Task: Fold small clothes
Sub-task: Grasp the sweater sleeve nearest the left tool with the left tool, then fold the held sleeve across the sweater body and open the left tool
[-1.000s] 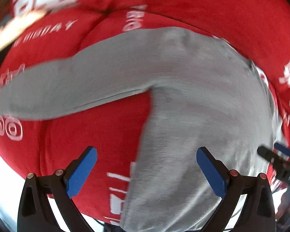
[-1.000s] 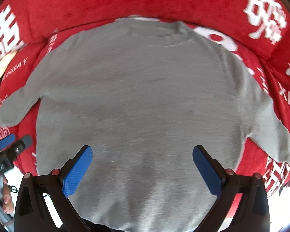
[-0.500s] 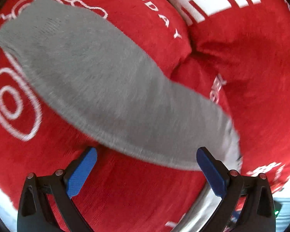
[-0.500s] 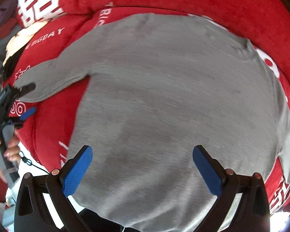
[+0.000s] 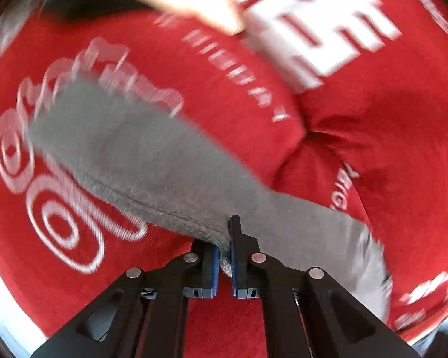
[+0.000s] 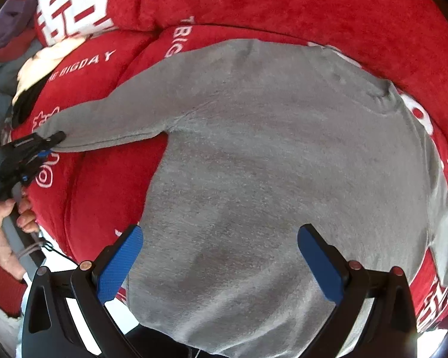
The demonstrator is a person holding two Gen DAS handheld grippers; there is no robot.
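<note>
Your left gripper [image 5: 223, 256] has its fingers [image 5: 235, 238] closed on the lower edge of the grey sweater's sleeve [image 5: 140, 161]; the knit bunches up between the blue pads, and the rest of the sleeve runs away ahead and to the left of those fingers, across the red sofa cover [image 5: 373, 149]. Seen from the right wrist, the grip sits close to the cuff, which makes sense; holding the sleeve near its end lets you swing the whole length over in one move.

Your right gripper [image 6: 221, 265] hangs with its fingers [image 6: 119, 259] spread wide and nothing between them; the grey sweater [image 6: 283, 164] lies flat just ahead of and beneath them, neckline at the far side, hem nearest you. The far sleeve trails off to the right of those fingers, down the cover's edge.

The body looks smooth enough to take a fold, so the sleeve is probably the step in hand; you would likely carry it across onto the chest. Keeping the open fingers over the torso seems sensible; they are placed to pin the cloth if the pull drags it. The left view is blurred, so how deep the bite is cannot be judged.
</note>
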